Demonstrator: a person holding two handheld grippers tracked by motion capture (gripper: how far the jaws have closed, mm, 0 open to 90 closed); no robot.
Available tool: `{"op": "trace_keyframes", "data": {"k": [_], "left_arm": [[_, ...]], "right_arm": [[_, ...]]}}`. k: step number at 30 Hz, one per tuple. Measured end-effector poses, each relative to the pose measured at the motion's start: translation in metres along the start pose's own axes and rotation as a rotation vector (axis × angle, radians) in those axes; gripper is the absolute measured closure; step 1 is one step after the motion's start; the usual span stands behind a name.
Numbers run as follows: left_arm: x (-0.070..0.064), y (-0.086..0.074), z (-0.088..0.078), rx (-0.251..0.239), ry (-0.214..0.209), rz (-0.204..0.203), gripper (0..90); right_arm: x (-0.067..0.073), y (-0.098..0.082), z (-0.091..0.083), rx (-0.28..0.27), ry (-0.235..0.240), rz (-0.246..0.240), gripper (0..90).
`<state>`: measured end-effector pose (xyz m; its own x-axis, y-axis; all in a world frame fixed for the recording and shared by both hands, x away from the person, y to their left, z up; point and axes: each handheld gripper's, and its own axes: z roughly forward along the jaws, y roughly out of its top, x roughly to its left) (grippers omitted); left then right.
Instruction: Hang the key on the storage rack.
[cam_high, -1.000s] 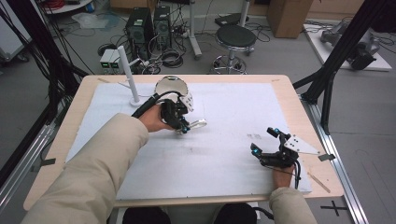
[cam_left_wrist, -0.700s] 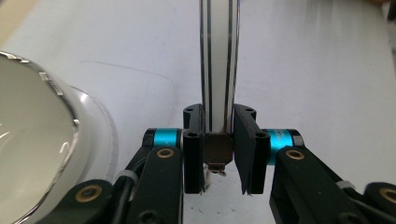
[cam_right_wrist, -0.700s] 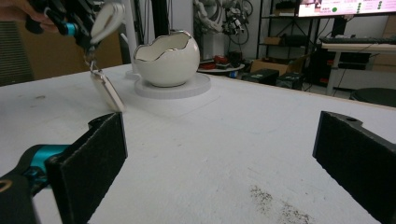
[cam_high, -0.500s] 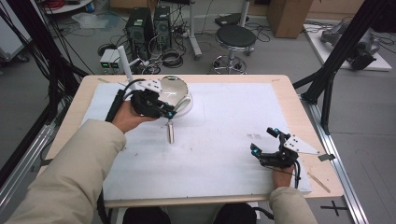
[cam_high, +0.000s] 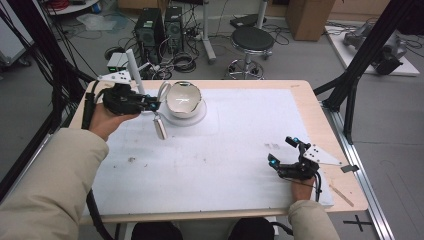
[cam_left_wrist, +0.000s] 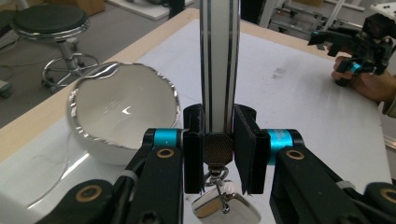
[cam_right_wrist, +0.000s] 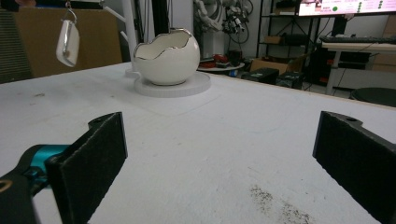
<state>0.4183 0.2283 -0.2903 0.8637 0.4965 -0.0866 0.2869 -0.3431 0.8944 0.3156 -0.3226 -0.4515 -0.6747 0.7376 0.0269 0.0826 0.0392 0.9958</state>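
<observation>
The white mat (cam_high: 225, 165) covers most of the table (cam_high: 320, 115), and the egg-shaped white bowl (cam_high: 183, 99) with its silver rim stands on a round white base (cam_high: 200, 116) near the mat's far left corner; it serves as the landmark.

Just left of the bowl, the left gripper (cam_high: 150, 104) is clamped on the top of a white strap (cam_left_wrist: 219, 60). A small silvery pendant (cam_high: 160, 128) hangs from it, in front of the bowl and clear of the mat. Far from the bowl, near the mat's front right corner, the right gripper (cam_high: 282, 152) rests with its jaws wide apart and nothing between them.

The left gripper view shows the pads pressing the strap from both sides, its brown mesh end fitting (cam_left_wrist: 217, 148) and ring below; the high view is too coarse for that. The right gripper view shows the pendant (cam_right_wrist: 68, 42) dangling in the air left of the bowl (cam_right_wrist: 166, 56).

The strap's upper end is cut off by the left gripper view's edge. Behind the left gripper a white post (cam_high: 134, 67) rises, its foot hidden.
</observation>
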Motion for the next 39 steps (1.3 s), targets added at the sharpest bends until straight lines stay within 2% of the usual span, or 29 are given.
{"op": "trace_keyframes", "data": {"k": [1,7,16,17,21,24,30,34,39], "left_arm": [[0.003,-0.001,-0.004,-0.010,0.011,-0.015,74.5],[0.016,-0.004,-0.025,-0.019,0.055,-0.038,74.4],[0.030,-0.018,-0.038,-0.020,0.090,-0.087,74.4],[0.032,-0.020,-0.038,-0.020,0.089,-0.103,74.4],[0.040,-0.028,-0.040,0.005,0.111,-0.123,74.4],[0.047,-0.033,-0.041,0.002,0.118,-0.144,74.4],[0.058,-0.041,-0.037,0.026,0.117,-0.178,74.4],[0.068,-0.047,-0.034,0.039,0.128,-0.219,74.4],[0.079,-0.052,-0.029,0.030,0.126,-0.255,74.4]], "right_arm": [[0.000,0.000,0.000,0.001,0.000,-0.002,2.1],[0.000,0.000,0.000,0.007,0.004,0.002,2.1],[0.001,0.000,0.000,0.009,0.002,-0.006,2.1],[0.001,0.000,0.000,0.008,0.002,-0.008,2.1],[0.001,0.000,0.001,0.007,0.000,-0.010,2.1],[0.001,0.000,0.001,0.007,0.001,-0.009,2.1],[0.001,0.000,0.001,0.009,-0.001,-0.011,2.1],[0.002,0.000,0.000,0.016,-0.002,-0.006,2.1],[0.001,0.000,0.001,0.008,-0.003,-0.013,2.1]]}}
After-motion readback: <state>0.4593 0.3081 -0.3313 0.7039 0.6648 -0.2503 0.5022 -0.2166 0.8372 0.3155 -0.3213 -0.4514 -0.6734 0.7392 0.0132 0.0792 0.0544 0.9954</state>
